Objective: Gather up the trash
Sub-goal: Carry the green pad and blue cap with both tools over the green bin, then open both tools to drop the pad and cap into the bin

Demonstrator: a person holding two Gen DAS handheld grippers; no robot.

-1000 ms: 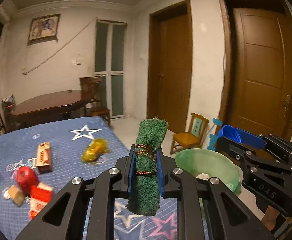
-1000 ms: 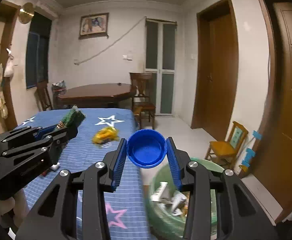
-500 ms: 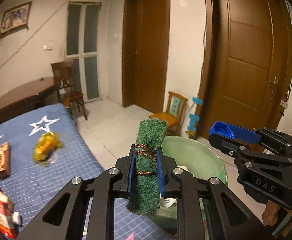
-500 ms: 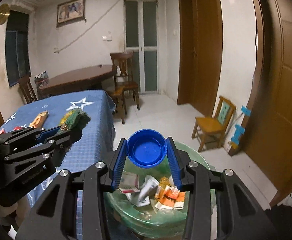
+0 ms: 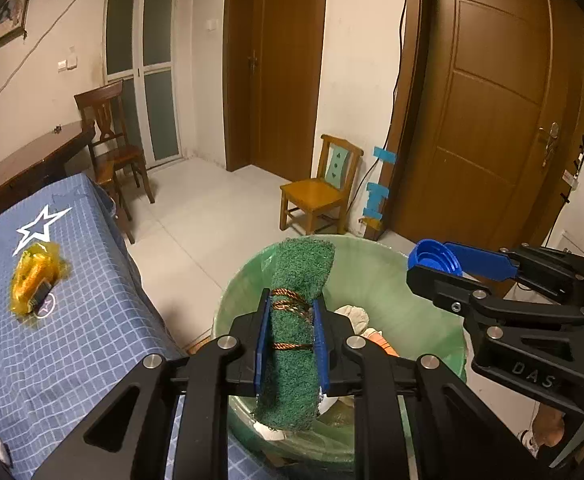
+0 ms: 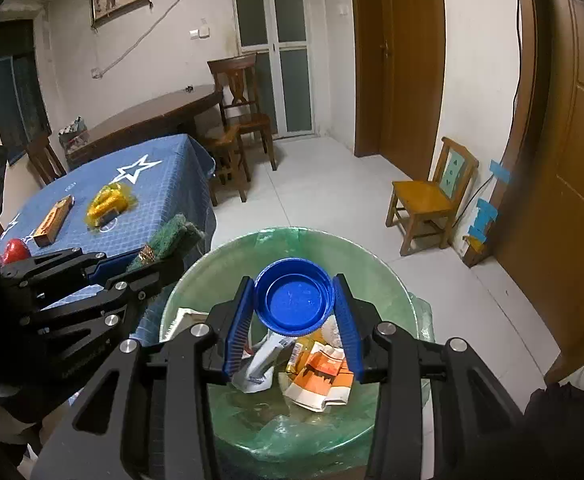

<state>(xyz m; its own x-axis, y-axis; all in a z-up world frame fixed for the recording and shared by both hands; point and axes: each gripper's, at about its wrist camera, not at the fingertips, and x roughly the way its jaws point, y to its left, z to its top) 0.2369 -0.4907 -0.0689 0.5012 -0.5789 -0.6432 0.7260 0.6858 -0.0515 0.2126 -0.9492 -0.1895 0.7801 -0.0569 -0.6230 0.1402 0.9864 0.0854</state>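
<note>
My left gripper (image 5: pixel 291 320) is shut on a rolled green scouring pad (image 5: pixel 298 332) bound with copper wire, held over the near rim of the green-lined trash bin (image 5: pixel 392 280). My right gripper (image 6: pixel 294 300) is shut on a round blue lid (image 6: pixel 294 296), directly above the bin (image 6: pixel 376 256), which holds crumpled wrappers and paper (image 6: pixel 320 372). In the left wrist view the right gripper (image 5: pixel 432 268) with the blue lid (image 5: pixel 432 258) hovers at the bin's right rim. In the right wrist view the left gripper (image 6: pixel 160 252) with the pad (image 6: pixel 170 236) sits at the bin's left edge.
A table with a blue star-print cloth (image 6: pixel 152 200) stands left of the bin, bearing a yellow wrapper (image 6: pixel 106 202), a brown box (image 6: pixel 54 220) and a red item (image 6: pixel 12 250). A small wooden chair (image 6: pixel 432 196) stands by the wall near brown doors (image 5: pixel 488 120). White floor tiles lie beyond.
Both grippers swung right and down from over the table to above the trash bin, each still gripping its item. The bin now fills the lower part of both views.
</note>
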